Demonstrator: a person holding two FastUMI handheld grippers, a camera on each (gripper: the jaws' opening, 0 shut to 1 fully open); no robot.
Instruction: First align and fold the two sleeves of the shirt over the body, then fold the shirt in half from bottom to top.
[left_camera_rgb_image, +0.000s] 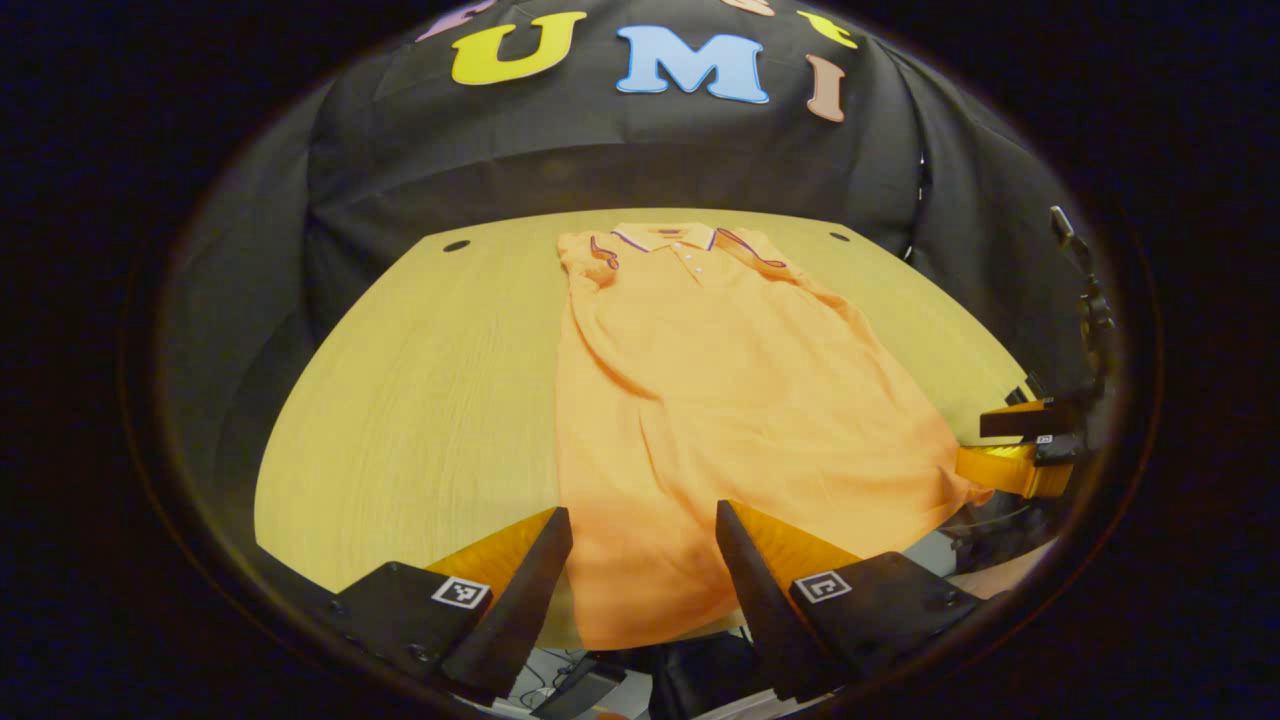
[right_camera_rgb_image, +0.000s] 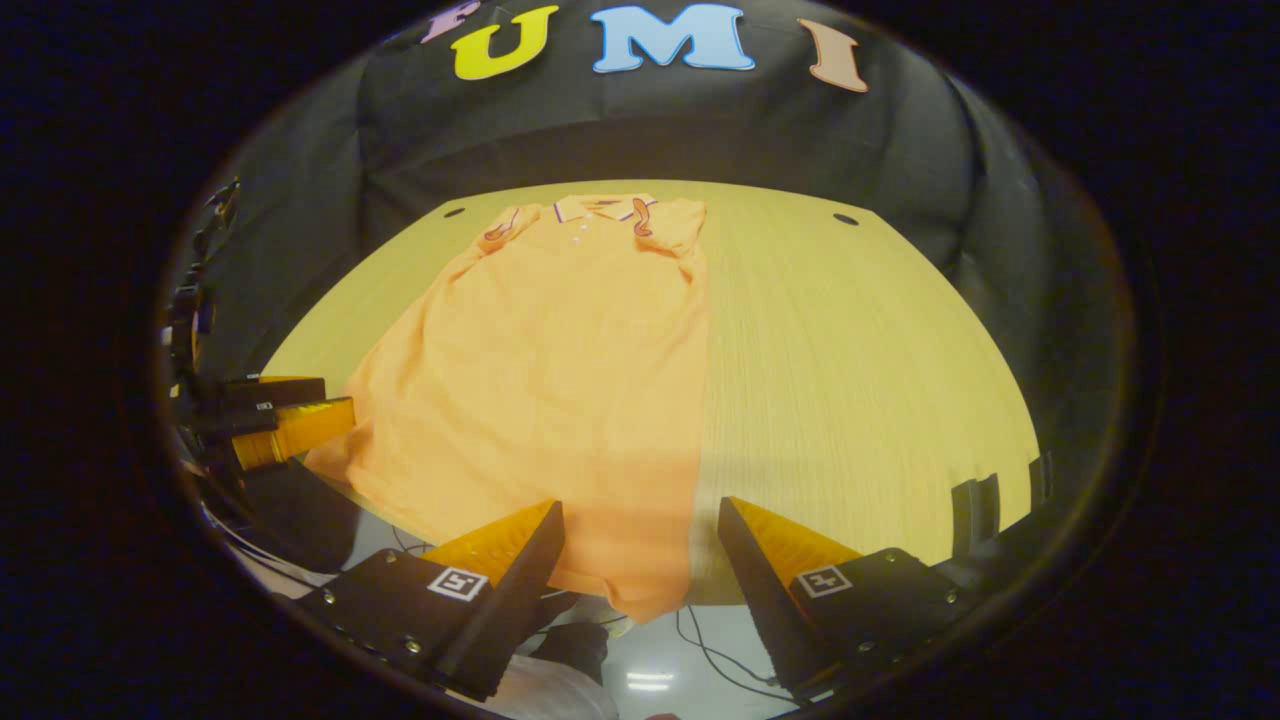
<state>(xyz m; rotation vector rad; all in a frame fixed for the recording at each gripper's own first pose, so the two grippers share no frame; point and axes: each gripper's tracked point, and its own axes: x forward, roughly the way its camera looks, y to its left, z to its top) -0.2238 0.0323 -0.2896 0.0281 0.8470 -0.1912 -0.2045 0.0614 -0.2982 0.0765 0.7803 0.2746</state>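
Orange polo shirt: spread flat, front up, on the wooden surface; collar toward the far edge, hem toward the near edge, the bottom hem hanging slightly over that edge. Both short sleeves folded in over the chest, dark trim on the cuffs visible beside the button placket. Body lying mostly smooth with a few long soft creases.

Left gripper: wide open, empty, hovering just above the hem at the near left corner of the shirt; fingers straddling the cloth without pressing on it. Seen also at the left edge of the right gripper view, beside the shirt's side edge.

Right gripper: wide open, empty, poised over the near right corner of the hem, one finger over cloth, the other over bare surface. Seen also at the right edge of the left gripper view, close to the shirt's corner; contact cannot be told.

Two small dark holes in the surface near the far corners.
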